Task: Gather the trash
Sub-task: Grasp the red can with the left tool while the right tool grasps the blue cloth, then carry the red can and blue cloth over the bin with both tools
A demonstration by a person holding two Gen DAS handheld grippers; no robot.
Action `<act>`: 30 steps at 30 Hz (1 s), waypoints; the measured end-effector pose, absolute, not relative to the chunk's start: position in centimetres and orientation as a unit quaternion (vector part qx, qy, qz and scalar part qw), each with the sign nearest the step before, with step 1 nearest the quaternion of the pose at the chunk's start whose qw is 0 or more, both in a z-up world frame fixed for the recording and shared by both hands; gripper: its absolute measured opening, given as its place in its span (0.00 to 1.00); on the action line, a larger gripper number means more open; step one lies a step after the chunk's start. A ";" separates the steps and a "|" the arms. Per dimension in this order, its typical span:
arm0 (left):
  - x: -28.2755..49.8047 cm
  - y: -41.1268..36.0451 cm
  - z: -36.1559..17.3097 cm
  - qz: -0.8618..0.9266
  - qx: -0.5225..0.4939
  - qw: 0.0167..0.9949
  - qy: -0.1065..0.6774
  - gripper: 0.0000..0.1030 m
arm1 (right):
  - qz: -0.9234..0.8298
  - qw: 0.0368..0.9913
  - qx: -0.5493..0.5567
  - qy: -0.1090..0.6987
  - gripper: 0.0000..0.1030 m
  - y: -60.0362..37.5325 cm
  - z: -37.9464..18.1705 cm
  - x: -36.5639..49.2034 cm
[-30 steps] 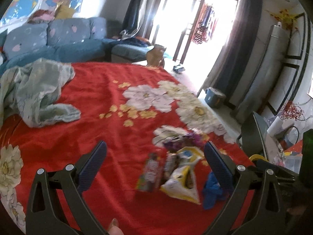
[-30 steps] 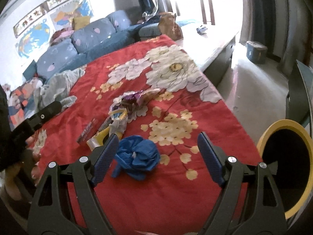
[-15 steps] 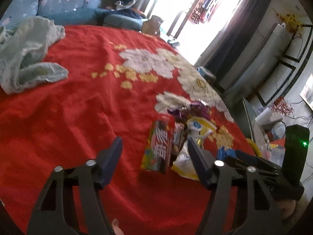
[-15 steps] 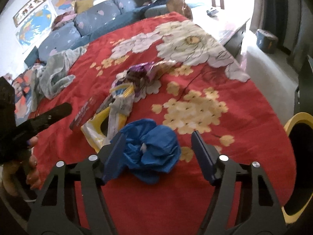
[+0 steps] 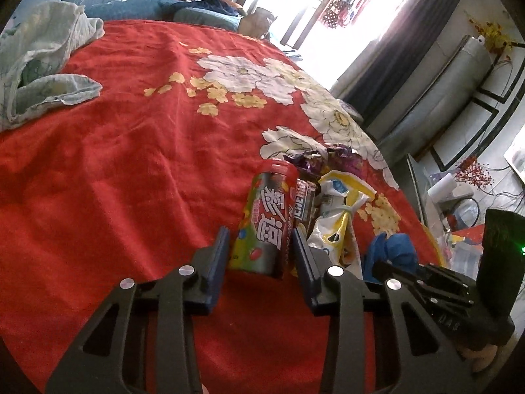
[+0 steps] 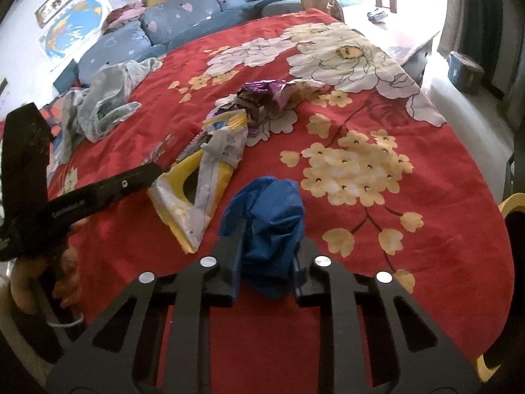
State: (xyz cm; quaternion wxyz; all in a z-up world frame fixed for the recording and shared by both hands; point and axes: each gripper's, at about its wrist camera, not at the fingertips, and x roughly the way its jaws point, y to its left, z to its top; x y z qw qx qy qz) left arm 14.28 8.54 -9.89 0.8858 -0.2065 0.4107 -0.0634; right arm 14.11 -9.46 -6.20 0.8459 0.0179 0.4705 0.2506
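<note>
Trash lies on a red flowered cloth (image 5: 115,170). My left gripper (image 5: 259,249) is shut on a candy tube (image 5: 267,216) with a red cap, its fingers on either side of it. Beside the tube lie a dark snack bar (image 5: 303,205), a yellow and white wrapper (image 5: 338,216) and purple foil wrappers (image 5: 323,161). My right gripper (image 6: 265,266) is shut on a crumpled blue glove (image 6: 270,220). The yellow wrapper (image 6: 203,190) and the purple foil (image 6: 262,95) lie beyond it. The left gripper also shows in the right wrist view (image 6: 144,172).
A pale green cloth (image 5: 42,65) is heaped at the far left of the table. A yellow-rimmed bin (image 6: 512,203) stands off the table's right edge. A blue sofa (image 6: 170,23) is behind. A small blue box (image 6: 464,72) sits on the floor.
Both grippers moved forward and closed. The left one has taken hold of the candy tube, the right one of the blue glove.
</note>
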 end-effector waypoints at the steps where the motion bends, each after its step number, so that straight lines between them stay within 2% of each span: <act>1: 14.2 8.7 -9.7 -0.065 -0.213 0.886 0.406 0.35 | 0.251 0.847 0.018 0.468 0.14 -9.5 -6.0 14.0; 13: 12.7 8.8 -4.6 -0.073 -0.213 0.912 0.342 0.32 | 0.239 0.870 0.042 0.430 0.12 -12.5 -2.6 13.7; 30: 11.3 2.2 0.3 -0.139 -0.168 0.928 0.302 0.31 | 0.206 0.895 0.077 0.389 0.12 -17.9 1.0 13.5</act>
